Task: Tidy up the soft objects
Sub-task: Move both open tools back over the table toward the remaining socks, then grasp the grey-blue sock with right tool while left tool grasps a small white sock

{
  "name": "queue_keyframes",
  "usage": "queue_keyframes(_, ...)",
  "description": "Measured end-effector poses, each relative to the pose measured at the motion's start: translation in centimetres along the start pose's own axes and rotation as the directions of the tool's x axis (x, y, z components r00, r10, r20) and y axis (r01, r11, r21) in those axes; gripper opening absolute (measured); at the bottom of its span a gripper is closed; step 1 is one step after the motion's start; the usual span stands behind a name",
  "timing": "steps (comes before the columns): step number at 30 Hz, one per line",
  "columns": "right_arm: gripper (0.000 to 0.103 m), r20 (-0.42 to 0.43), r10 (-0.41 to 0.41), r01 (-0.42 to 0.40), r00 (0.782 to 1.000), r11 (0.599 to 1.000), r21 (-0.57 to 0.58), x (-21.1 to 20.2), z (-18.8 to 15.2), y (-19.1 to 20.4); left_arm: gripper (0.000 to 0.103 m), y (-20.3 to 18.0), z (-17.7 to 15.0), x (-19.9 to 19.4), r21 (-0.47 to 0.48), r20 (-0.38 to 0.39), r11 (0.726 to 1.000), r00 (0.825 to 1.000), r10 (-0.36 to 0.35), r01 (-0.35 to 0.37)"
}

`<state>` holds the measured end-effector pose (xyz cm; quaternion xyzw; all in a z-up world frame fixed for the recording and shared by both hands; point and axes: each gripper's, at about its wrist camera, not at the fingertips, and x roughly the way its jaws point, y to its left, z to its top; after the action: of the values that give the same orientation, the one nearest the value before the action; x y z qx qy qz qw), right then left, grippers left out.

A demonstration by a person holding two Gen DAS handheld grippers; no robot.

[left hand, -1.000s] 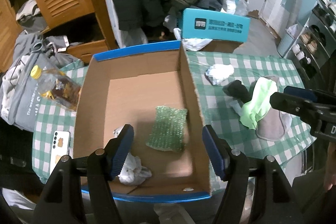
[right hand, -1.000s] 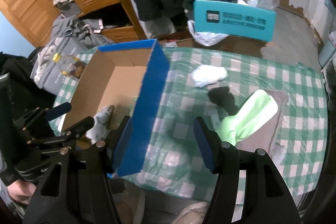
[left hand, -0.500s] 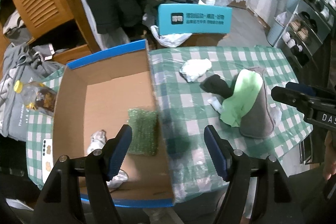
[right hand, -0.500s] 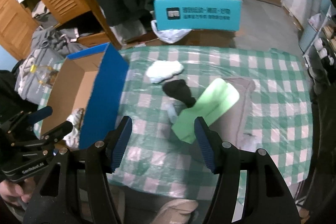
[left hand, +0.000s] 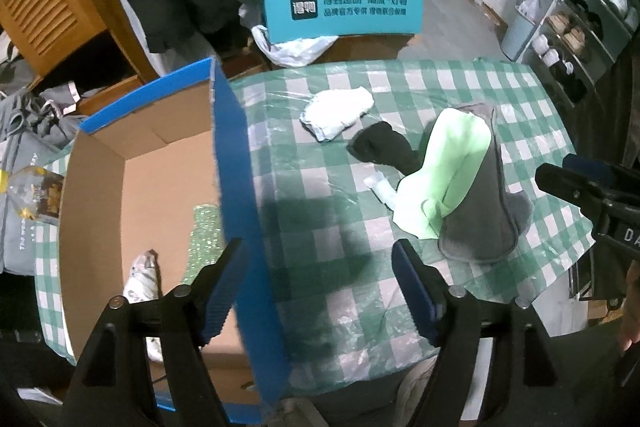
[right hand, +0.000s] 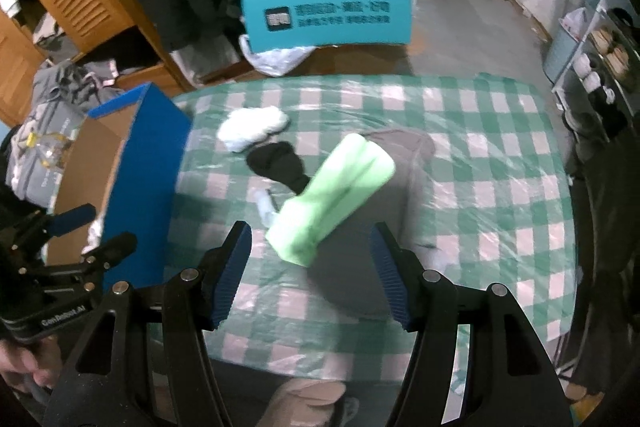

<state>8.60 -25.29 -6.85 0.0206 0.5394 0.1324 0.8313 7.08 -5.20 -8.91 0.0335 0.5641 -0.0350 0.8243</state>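
Both views slid right; green cloth (right hand: pixel 330 197) lies diagonally, upper-right to lower-left.

Both grippers, left gripper (left hand: pixel 320 283) and right gripper (right hand: pixel 310 271), have black frames with silver screws. Their ribbed pads (right hand: pixel 234 275) are blue. White lettering marks the bodies, perhaps a brand name.

Left gripper (left hand: pixel 320 283) hanging in air, jaws spread wide, both blue pads (left hand: pixel 222 291) showing, nothing between them. Black finger arms angling up from bottom of left wrist view. Right gripper (right hand: pixel 310 277) likewise hanging, jaws parted wide, holding nothing, pads (right hand: pixel 390 279) facing each other. Each gripper appearing in other's view: right one (left hand: pixel 576 183) at right edge, left one (right hand: pixel 86 231) at left edge. Bare fingers of left hand (right hand: pixel 24 367) gripping handle at lower left.
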Motion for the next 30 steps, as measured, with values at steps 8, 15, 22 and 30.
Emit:
queue_keyframes(8, 0.062, -0.054, -0.085, 0.088, 0.995, 0.995, 0.056, 1.9, -1.2, -4.6, 0.078, -1.6, 0.9, 2.4, 0.014, -0.041, 1.0, 0.999, -0.015, 0.016)
queue_keyframes(15, 0.062, -0.118, -0.125, 0.138, 0.985, 0.985, 0.107, 3.9, -2.4, -8.2, 0.078, -2.1, 1.5, 5.3, -0.009, -0.087, 1.0, 0.996, -0.026, 0.025)
queue_keyframes(22, 0.062, -0.195, -0.141, 0.17, 0.97, 0.976, 0.138, 6.8, -3.5, -10.2, 0.078, -2.3, 1.9, 7.9, -0.034, -0.127, 0.999, 0.991, -0.03, 0.026)
queue_keyframes(30, 0.062, -0.237, -0.137, 0.175, 0.962, 0.973, 0.149, 8.8, -4.0, -10.9, 0.078, -2.5, 2.3, 9.4, -0.03, -0.135, 0.999, 0.99, -0.03, 0.026)
